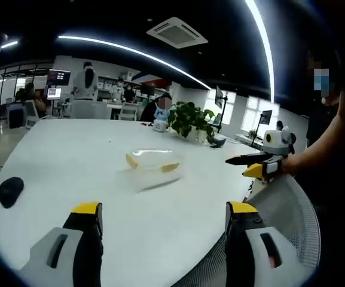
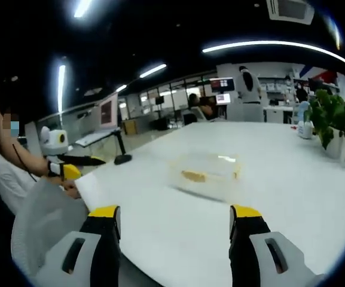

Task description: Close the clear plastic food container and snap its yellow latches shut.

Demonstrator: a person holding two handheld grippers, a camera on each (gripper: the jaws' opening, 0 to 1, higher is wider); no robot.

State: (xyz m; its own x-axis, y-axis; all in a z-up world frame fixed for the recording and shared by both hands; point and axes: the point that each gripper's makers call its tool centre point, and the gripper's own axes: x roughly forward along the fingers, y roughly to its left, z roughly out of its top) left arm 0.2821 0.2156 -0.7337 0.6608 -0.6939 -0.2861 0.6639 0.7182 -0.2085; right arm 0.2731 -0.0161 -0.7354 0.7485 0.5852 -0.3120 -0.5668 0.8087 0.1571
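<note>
The clear plastic container (image 1: 153, 168) lies on the white table (image 1: 70, 155), blurred, with a yellow latch (image 1: 133, 160) at one end and another (image 1: 170, 168) at the other. From the other side the container (image 2: 209, 173) shows a yellow latch (image 2: 193, 176); I cannot tell if the latches are snapped. My left gripper (image 1: 164, 209) is open, short of the container and holding nothing. My right gripper (image 2: 175, 212) is open too, also short of it. Each is hand-held at the table edge: the right gripper (image 1: 239, 166) and the left gripper (image 2: 87, 165).
A black mouse (image 1: 11, 191) lies near the table's left edge. A potted plant (image 1: 191, 119) and a small white bottle (image 1: 160, 124) stand at the far side. A mesh chair back (image 1: 286, 209) is by the near edge. People sit and stand in the office behind.
</note>
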